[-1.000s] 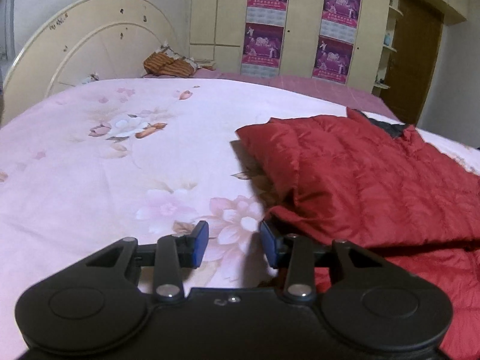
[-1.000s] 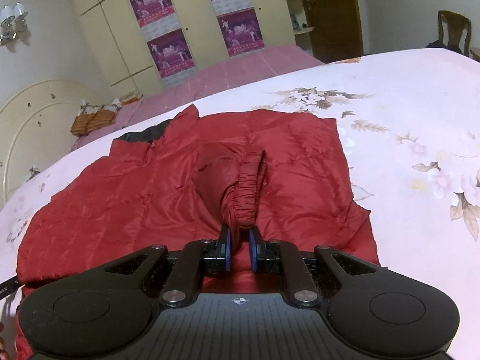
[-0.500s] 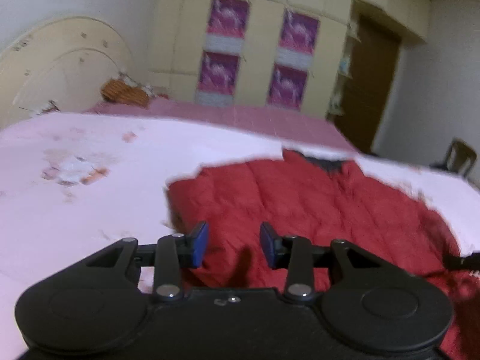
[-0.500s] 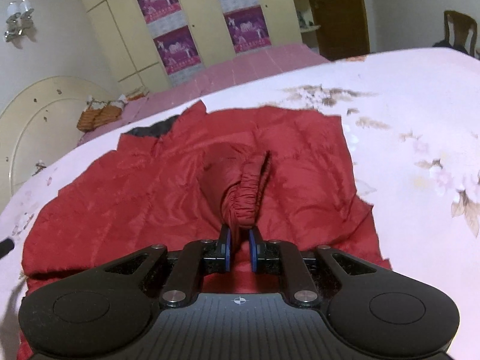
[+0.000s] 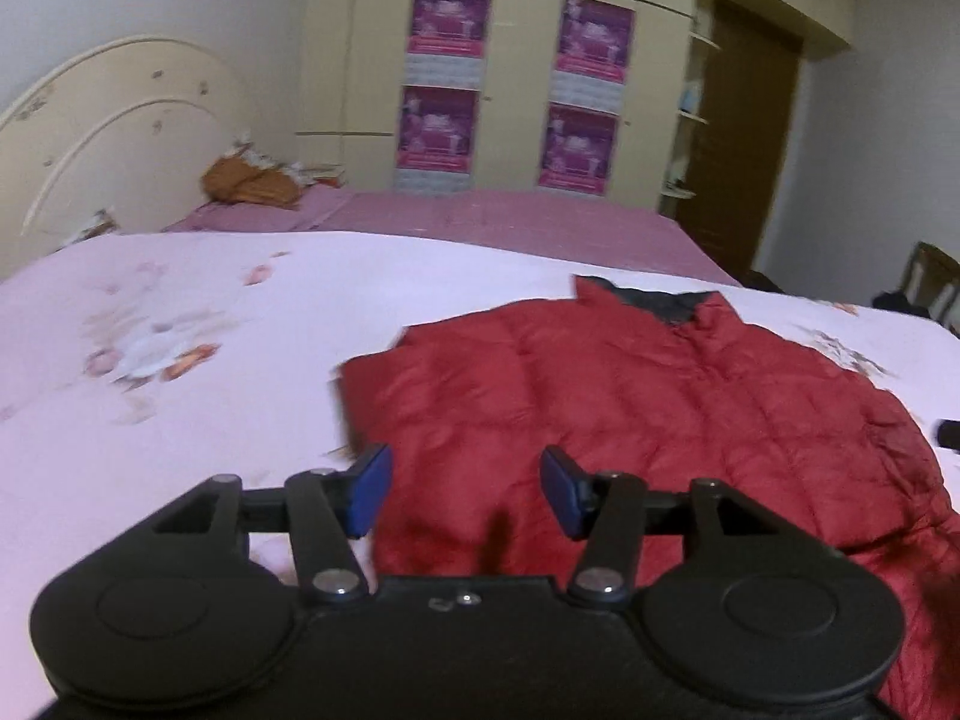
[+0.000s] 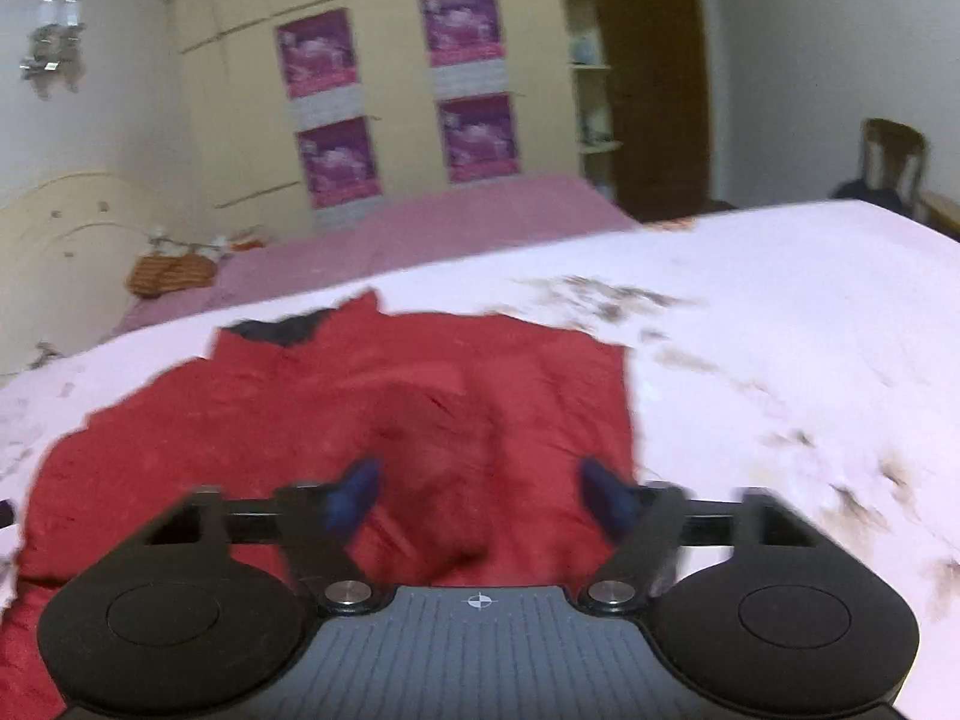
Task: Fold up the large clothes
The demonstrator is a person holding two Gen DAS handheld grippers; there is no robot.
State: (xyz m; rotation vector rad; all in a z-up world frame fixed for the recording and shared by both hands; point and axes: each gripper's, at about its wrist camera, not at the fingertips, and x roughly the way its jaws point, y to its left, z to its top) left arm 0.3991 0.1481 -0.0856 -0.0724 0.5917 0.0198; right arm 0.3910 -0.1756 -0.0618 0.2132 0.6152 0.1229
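Note:
A red quilted down jacket [image 5: 630, 396] with a dark collar lies spread on the pink floral bed cover [image 5: 180, 372]. It also shows in the right wrist view [image 6: 336, 420], blurred. My left gripper [image 5: 465, 495] is open and empty, above the jacket's near left edge. My right gripper [image 6: 480, 495] is open and empty over the jacket's near middle, where the sleeve cuff [image 6: 432, 468] lies folded inward.
A cream headboard [image 5: 102, 132] stands at the far left with an orange bundle [image 5: 252, 183] near it. Wardrobes with purple posters [image 5: 444, 78] line the back wall. A brown door [image 5: 750, 138] and a wooden chair [image 6: 888, 162] are at the right.
My right gripper has opened and let go of the sleeve cuff it held. My left gripper has swung right, from the bare bed cover to over the jacket.

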